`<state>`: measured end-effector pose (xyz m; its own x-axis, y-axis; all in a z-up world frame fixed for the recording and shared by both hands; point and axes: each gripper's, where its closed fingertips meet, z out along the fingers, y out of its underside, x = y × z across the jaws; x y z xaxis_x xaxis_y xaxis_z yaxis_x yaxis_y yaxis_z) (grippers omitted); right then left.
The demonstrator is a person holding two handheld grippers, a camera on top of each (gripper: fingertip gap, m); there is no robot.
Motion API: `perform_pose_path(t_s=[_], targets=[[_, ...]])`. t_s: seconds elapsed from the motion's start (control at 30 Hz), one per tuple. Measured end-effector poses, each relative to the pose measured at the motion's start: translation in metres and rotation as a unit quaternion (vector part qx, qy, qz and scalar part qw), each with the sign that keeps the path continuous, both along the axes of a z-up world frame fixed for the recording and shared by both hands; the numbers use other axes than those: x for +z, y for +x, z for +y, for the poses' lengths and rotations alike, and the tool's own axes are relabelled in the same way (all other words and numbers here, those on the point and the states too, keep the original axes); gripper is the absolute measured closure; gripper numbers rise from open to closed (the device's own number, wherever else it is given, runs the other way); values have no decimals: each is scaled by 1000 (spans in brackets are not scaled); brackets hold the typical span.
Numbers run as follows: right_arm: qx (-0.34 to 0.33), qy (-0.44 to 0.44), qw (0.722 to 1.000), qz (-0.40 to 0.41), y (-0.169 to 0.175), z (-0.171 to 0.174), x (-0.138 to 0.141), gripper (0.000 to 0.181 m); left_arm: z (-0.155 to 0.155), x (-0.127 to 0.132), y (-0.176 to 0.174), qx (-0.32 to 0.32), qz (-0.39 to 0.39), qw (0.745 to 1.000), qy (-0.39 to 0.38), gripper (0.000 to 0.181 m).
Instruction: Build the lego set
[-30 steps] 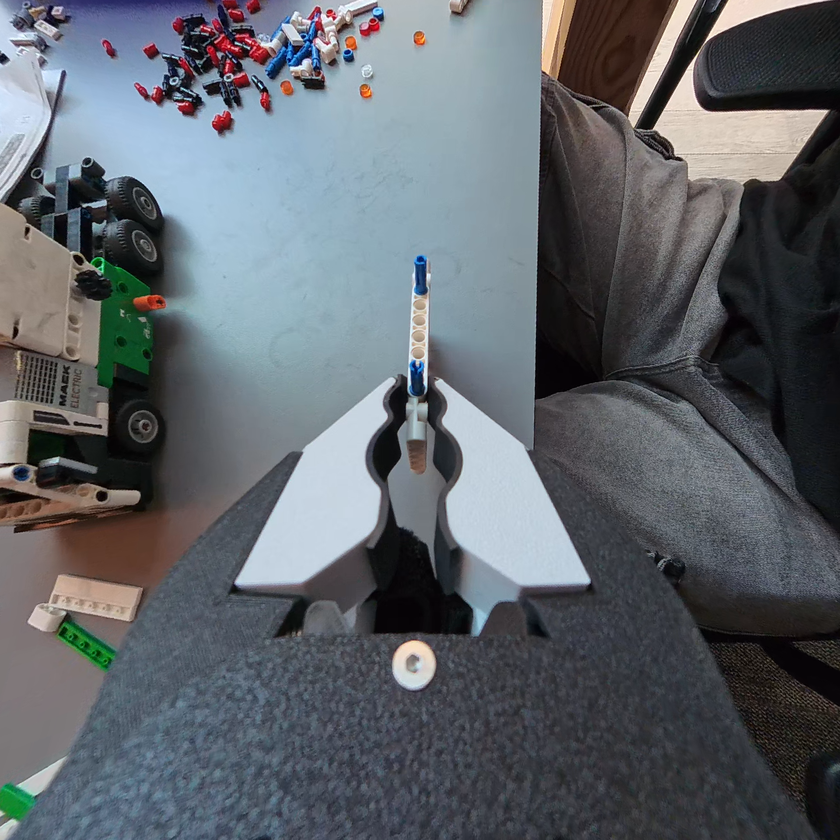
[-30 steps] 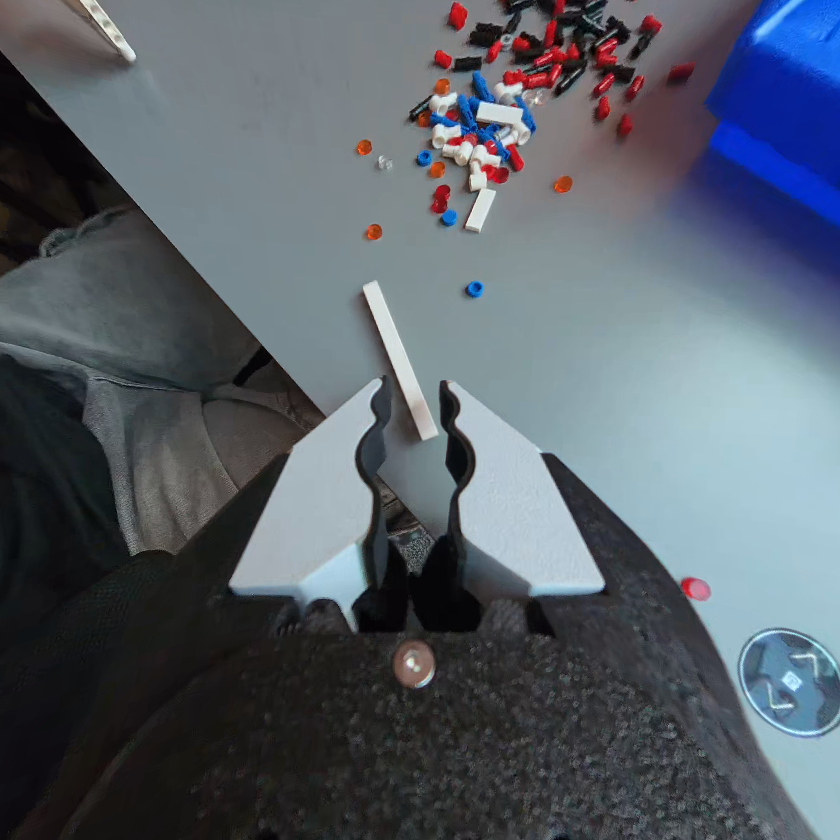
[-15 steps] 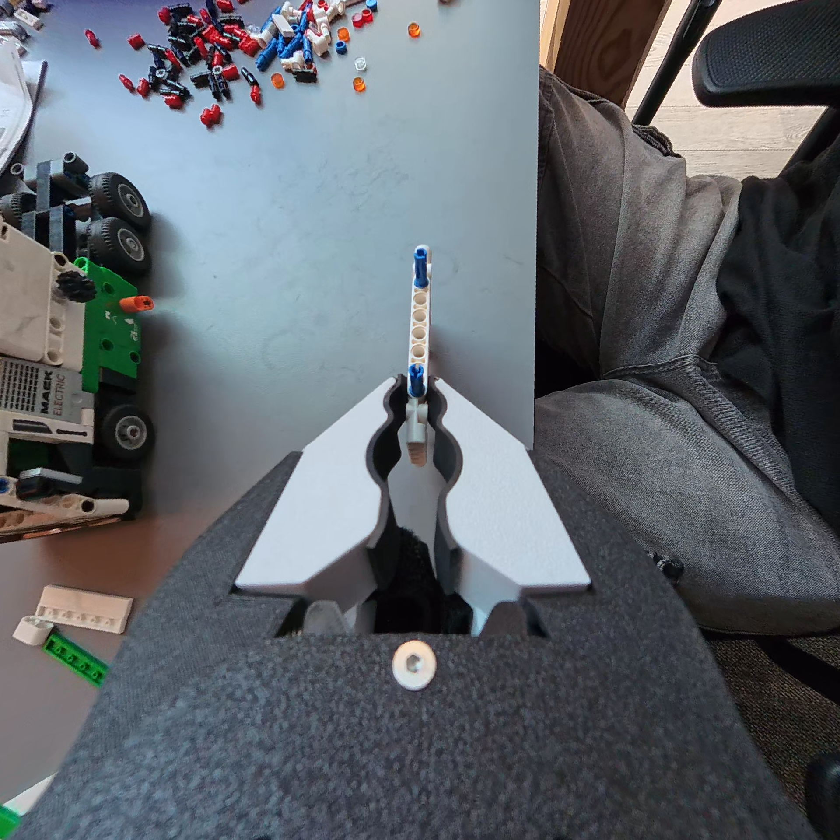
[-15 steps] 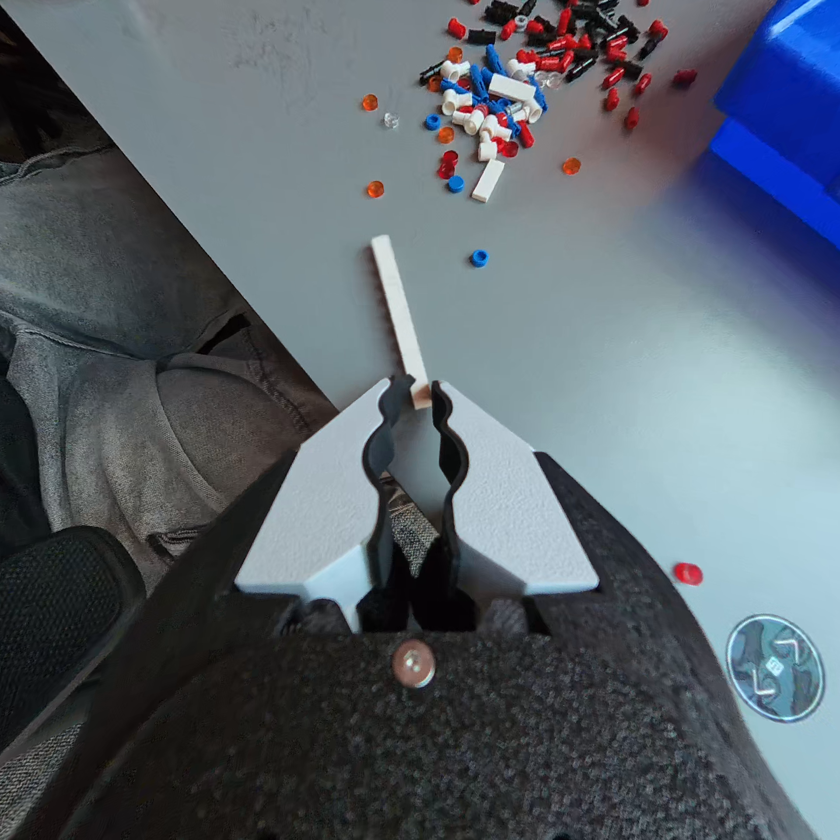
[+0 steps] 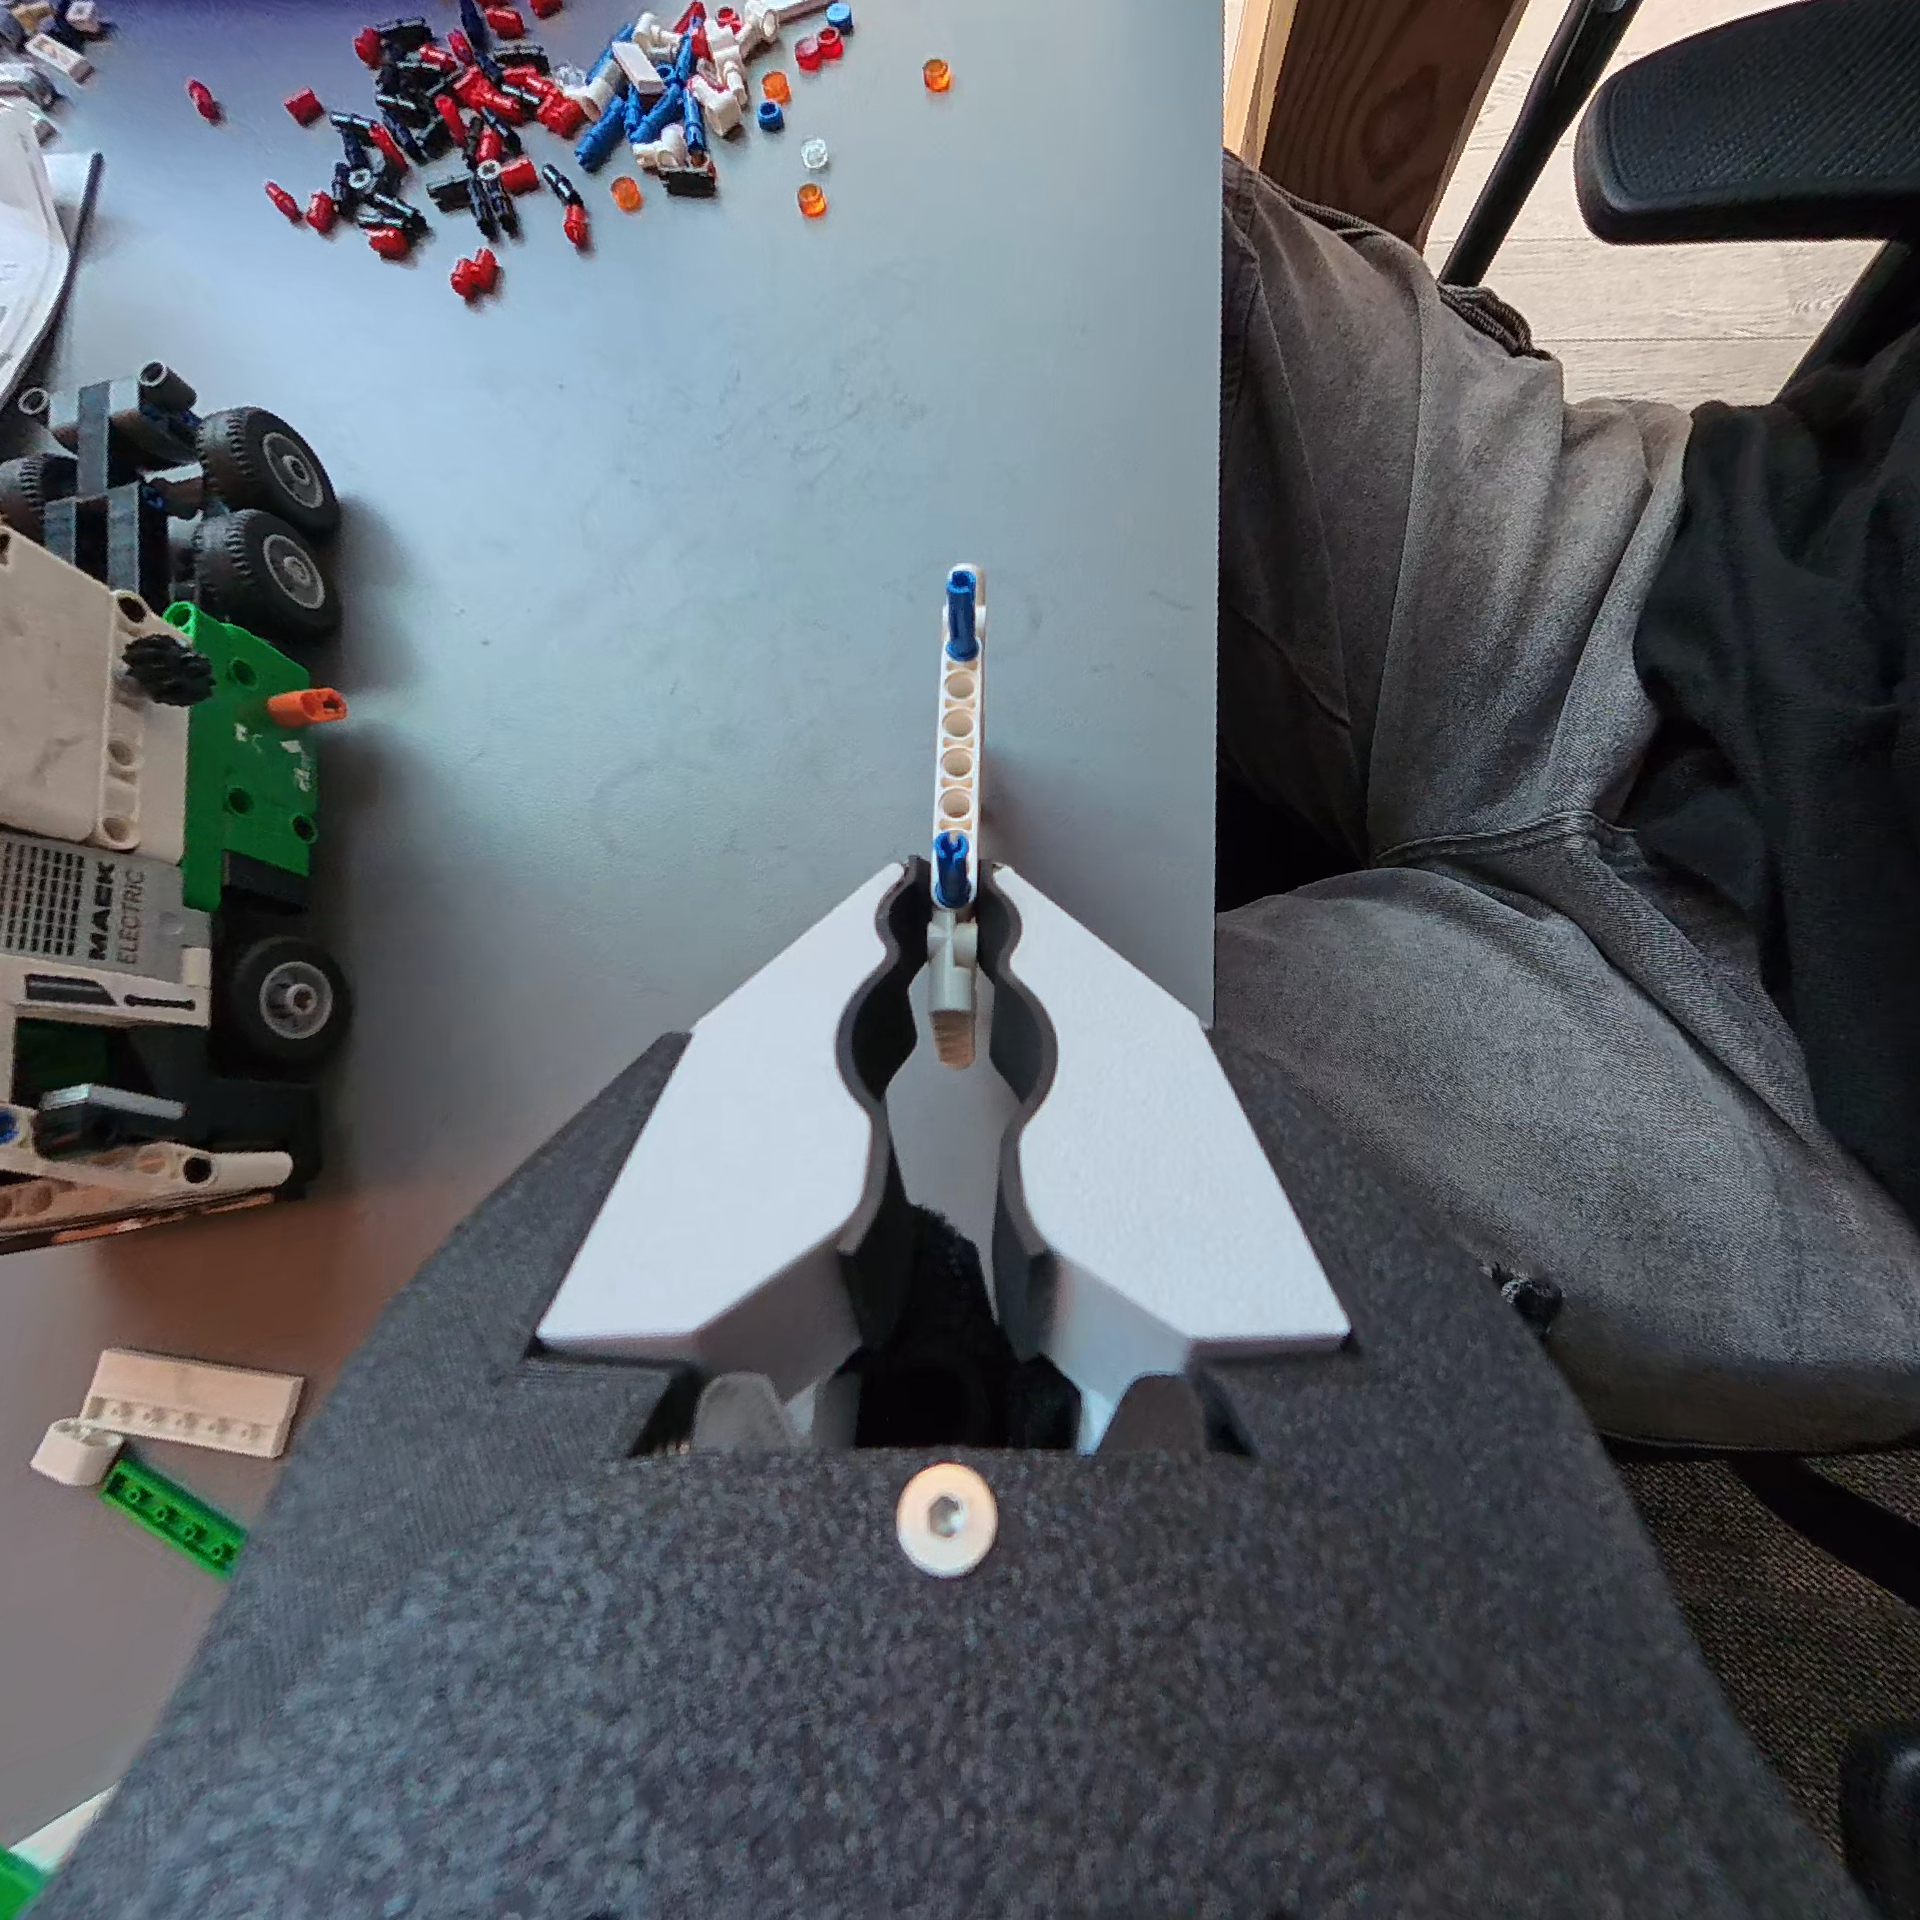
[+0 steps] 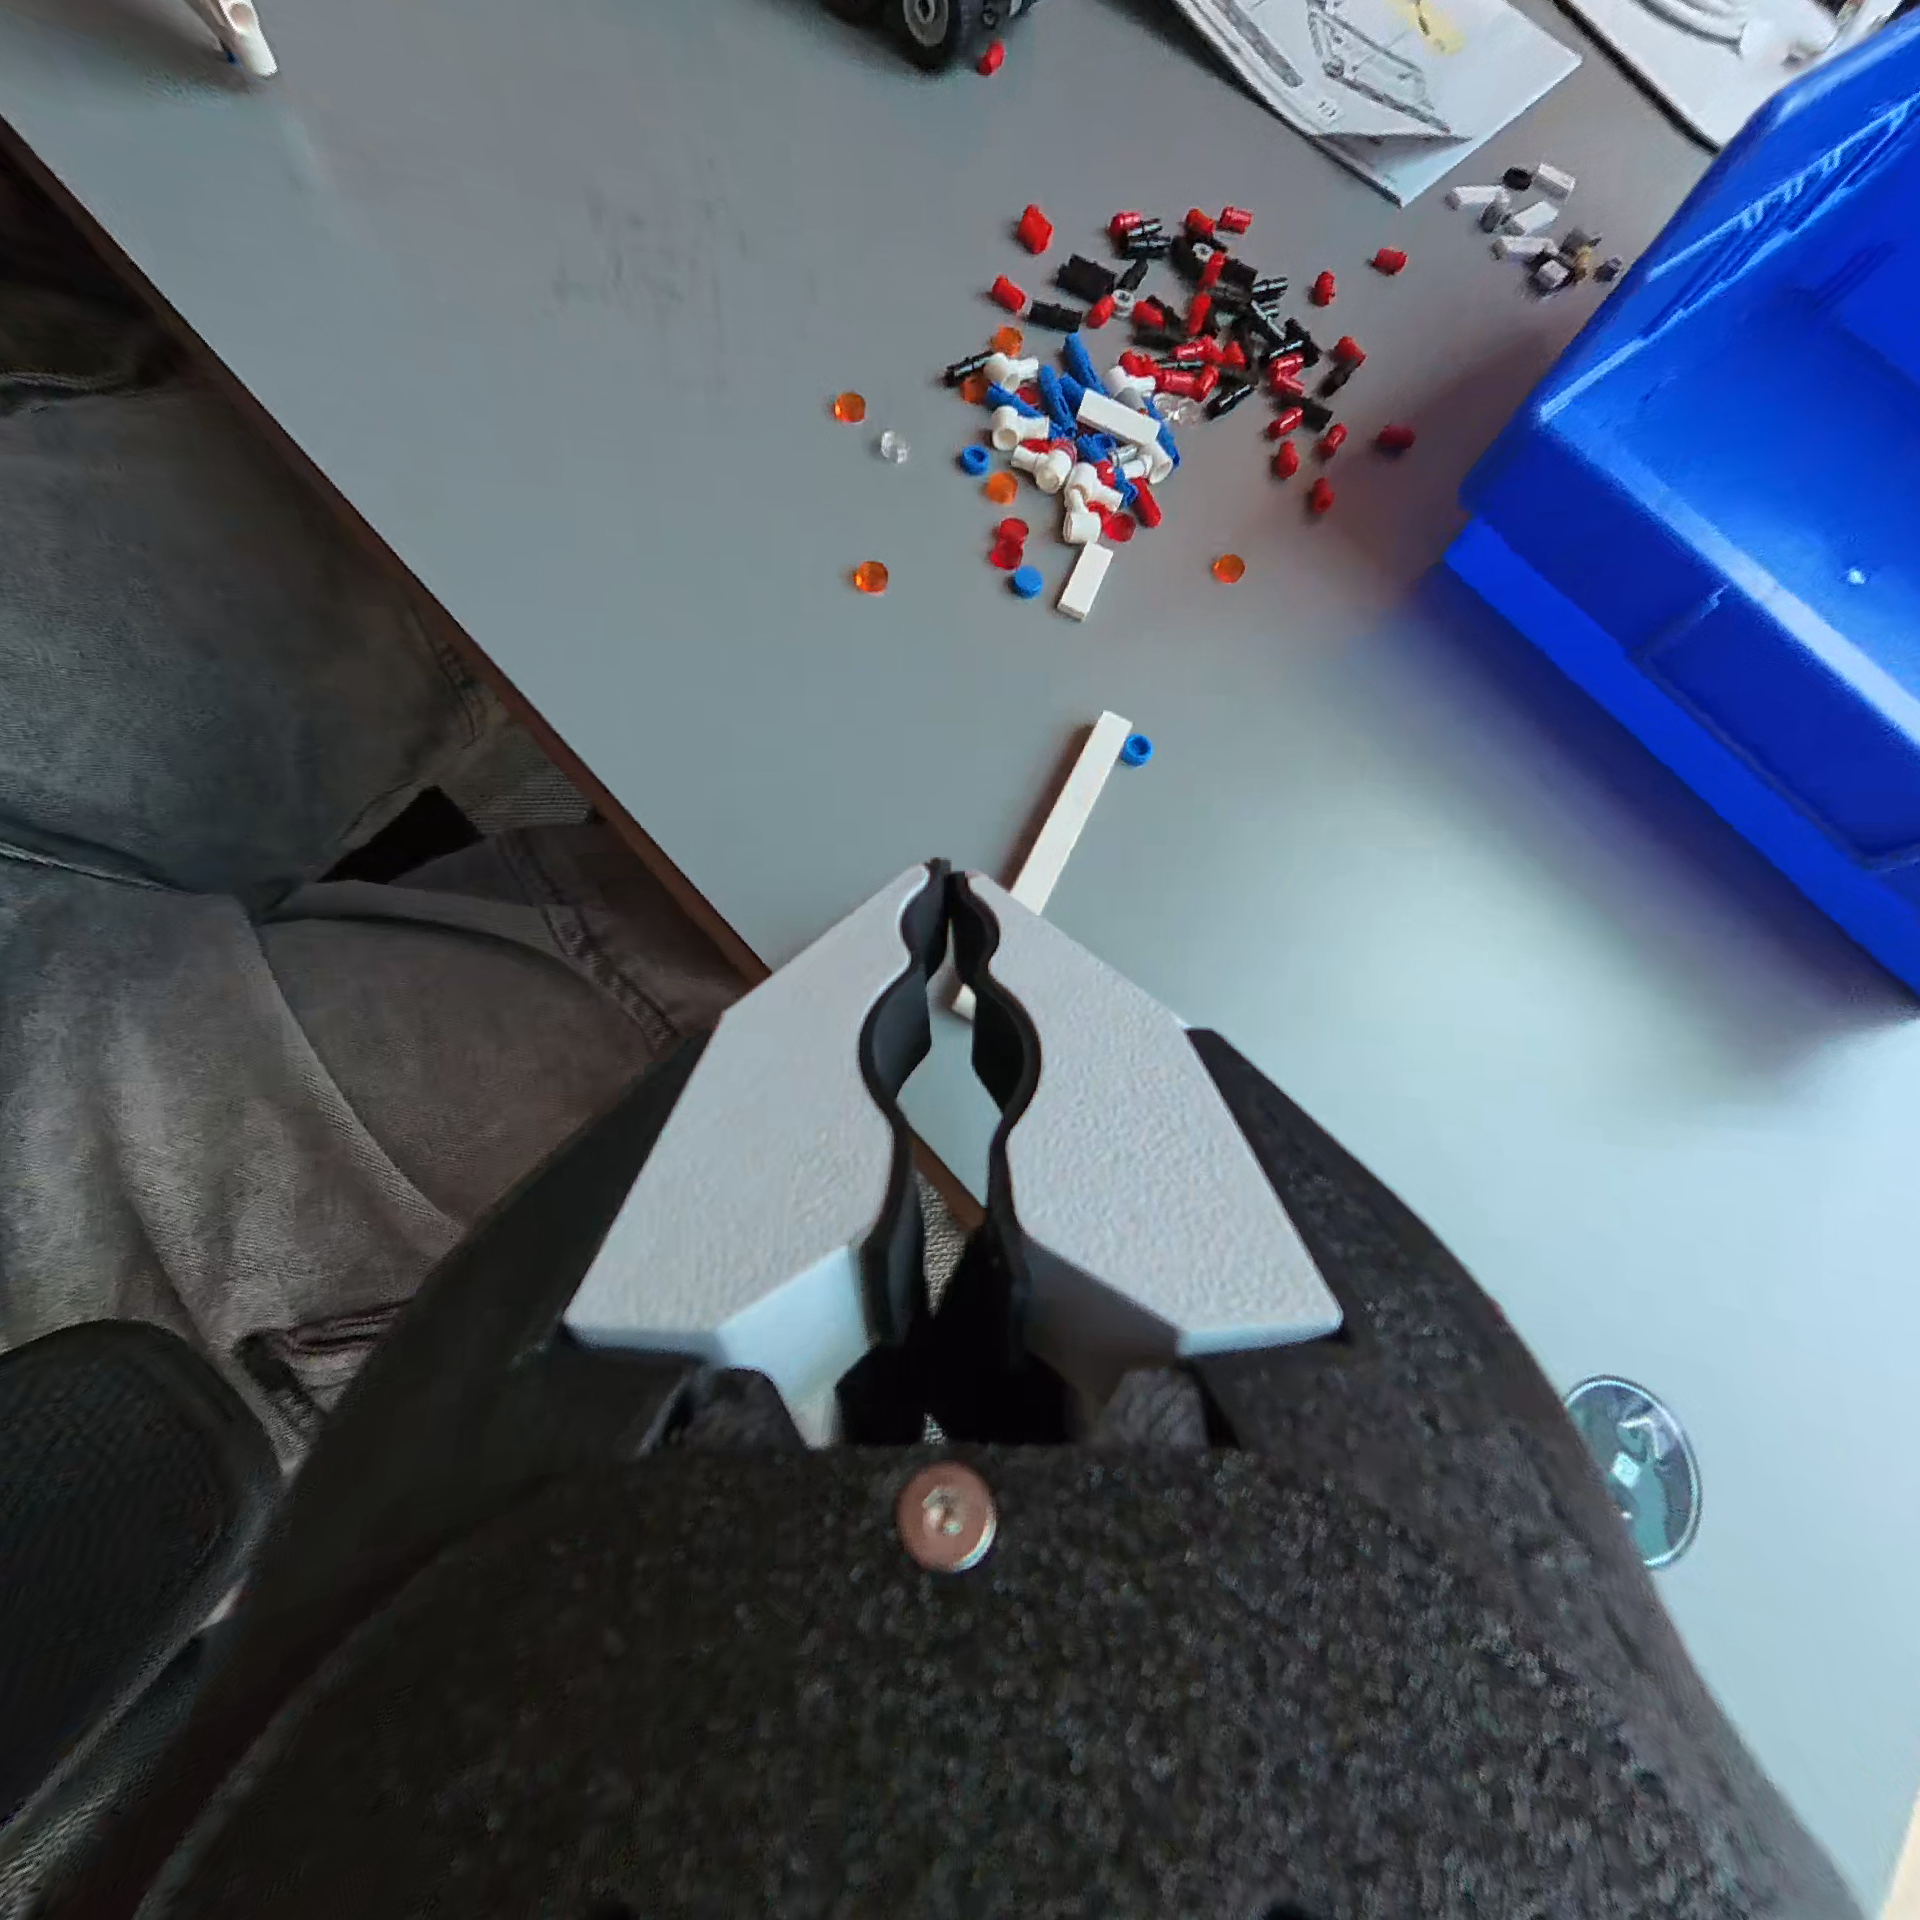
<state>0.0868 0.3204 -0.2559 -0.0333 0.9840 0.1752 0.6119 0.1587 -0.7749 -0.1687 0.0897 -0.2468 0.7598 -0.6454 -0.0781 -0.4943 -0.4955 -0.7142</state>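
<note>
Left tongs clamped the white holed beam upright by its near end, presenting it; right tongs pinched closed beside the flat white beam on the table, seemingly missing it.

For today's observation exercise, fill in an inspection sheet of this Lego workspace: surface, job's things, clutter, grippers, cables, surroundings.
Surface: grey table, bare in the middle.
Job's things: part-built truck at the left; white holed beam with blue pins; long white strip lying flat on the table.
Clutter: pile of small red, black, blue and white pieces; instruction booklet; blue bin.
Grippers: left gripper shut on the white holed beam; right gripper shut, its tips beside the strip, which passes under one finger.
Cables: nothing seen.
Surroundings: person's grey trousers; black office chair.
</note>
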Motion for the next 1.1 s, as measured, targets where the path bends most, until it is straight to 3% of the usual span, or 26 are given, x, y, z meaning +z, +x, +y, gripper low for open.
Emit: perform_pose_path(t_s=[0.1,0.27,0.47,0.6,0.67,0.73,0.87,1.0,1.1], targets=[[-36,51,998,-6,0,10,1,181,0,0,1,-1,1,1000,-1,174],[-87,-57,994,-35,9,7,-17,155,-1,0,1,-1,2,1000,0,174],[-131,-6,991,-10,14,13,-26,173,-1,0,1,-3,3,1000,0,174],[-132,84,988,2,7,18,-13,174,0,-1,4,-5,3,1000,0,174],[-104,159,982,5,-4,8,3,174,1,0,3,-1,-3,1000,-2,174],[-32,266,963,26,-28,-20,23,174,4,-1,5,-3,-17,1000,-7,174],[106,450,884,73,-97,-88,52,175,12,-3,15,-38,-53,997,-27,174],[194,476,844,152,-163,-144,66,175,20,-3,22,-52,-54,997,-30,174],[236,514,811,147,-191,-164,57,175,20,-5,24,-53,-46,997,-33,174]])
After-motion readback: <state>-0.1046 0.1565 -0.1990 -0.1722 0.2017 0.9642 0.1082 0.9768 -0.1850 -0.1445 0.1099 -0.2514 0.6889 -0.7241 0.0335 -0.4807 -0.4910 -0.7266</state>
